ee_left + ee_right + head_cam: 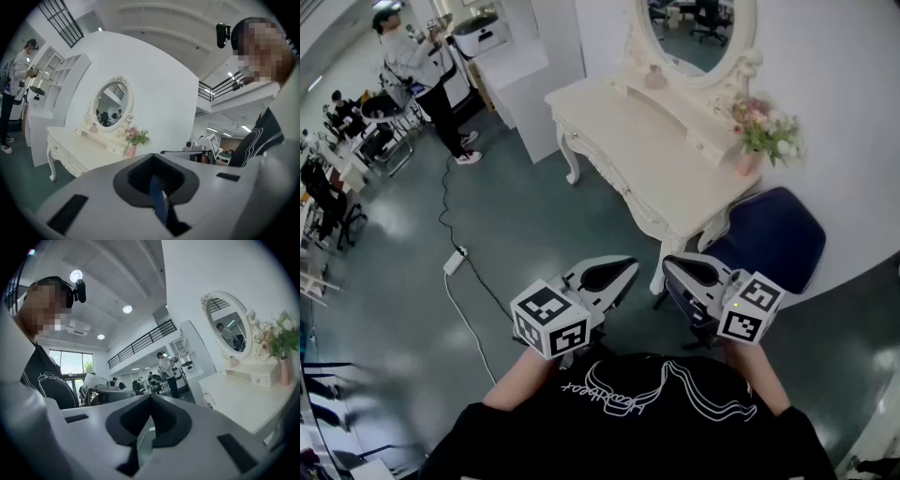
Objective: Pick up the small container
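A small pink container (656, 79) stands on the white dressing table (675, 169), just below the oval mirror (698, 33). It also shows in the left gripper view (93, 127) and the right gripper view (233, 362). Both grippers are held close to my chest, well short of the table. My left gripper (630, 269) has its jaws shut with nothing between them, the tips meeting (152, 157). The right gripper (668, 264) is beside it, also shut and empty (150, 397).
A pink vase of flowers (759, 136) stands at the table's right end. A blue chair (773, 234) sits by the table, just beyond my right gripper. A power strip and cable (454, 262) lie on the floor. A person (417, 66) stands far left by white cabinets (520, 75).
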A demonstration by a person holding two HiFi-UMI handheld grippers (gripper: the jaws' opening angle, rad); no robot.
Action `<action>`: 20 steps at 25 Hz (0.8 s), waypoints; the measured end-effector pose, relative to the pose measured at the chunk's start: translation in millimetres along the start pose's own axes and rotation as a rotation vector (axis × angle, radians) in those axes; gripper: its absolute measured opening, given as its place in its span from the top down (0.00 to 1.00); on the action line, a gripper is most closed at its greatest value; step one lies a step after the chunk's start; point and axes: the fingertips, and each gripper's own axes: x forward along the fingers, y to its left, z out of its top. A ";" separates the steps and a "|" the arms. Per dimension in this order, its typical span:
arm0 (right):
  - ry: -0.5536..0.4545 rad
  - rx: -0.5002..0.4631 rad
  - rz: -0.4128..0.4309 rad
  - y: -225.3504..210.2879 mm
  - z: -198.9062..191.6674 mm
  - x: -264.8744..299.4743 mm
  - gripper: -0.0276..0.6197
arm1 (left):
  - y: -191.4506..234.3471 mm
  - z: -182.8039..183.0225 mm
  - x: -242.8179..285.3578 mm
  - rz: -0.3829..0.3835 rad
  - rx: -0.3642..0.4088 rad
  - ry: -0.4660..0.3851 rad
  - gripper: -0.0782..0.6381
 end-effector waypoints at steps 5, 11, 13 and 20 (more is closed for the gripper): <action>0.005 0.004 -0.005 0.2 -0.7 2.6 0.95 | 1.7 -0.4 -1.3 -0.002 -0.003 0.006 0.89; 0.021 0.018 -0.007 -0.9 -8.9 19.4 0.95 | 16.2 -4.2 -9.1 -0.004 -0.016 0.011 0.89; 0.034 0.023 -0.008 -1.6 -12.1 26.5 0.95 | 23.0 -5.0 -12.0 -0.004 -0.027 0.014 0.89; 0.040 0.090 -0.027 -17.7 -21.4 58.9 0.95 | 57.2 -8.2 -16.4 -0.012 -0.061 0.025 0.89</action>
